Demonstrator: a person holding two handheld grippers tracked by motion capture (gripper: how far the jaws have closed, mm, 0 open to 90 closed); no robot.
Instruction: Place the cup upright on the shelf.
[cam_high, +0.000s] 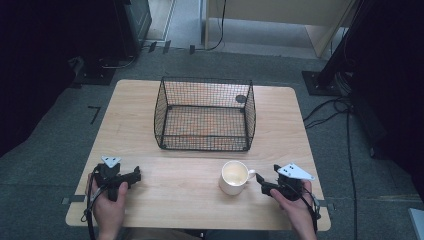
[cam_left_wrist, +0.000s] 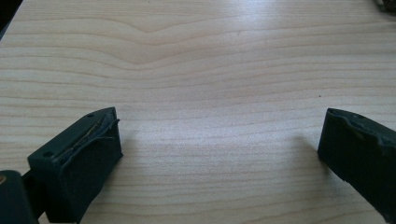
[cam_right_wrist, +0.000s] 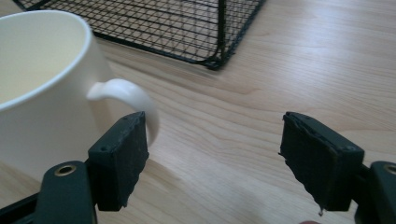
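- High view: a white mug (cam_high: 234, 177) stands on the wooden counter (cam_high: 190, 200) in front of a black wire basket (cam_high: 205, 114); the left hand-held gripper (cam_high: 134, 176) lies well apart from the mug, the right hand-held gripper (cam_high: 261, 185) just beside its handle.
- Left gripper view: jaws spread wide over bare wood (nothing between them).
- Right gripper view: jaws wide apart and empty; the mug's handle (cam_right_wrist: 126, 95) sits by one jaw, and I cannot tell if they touch.
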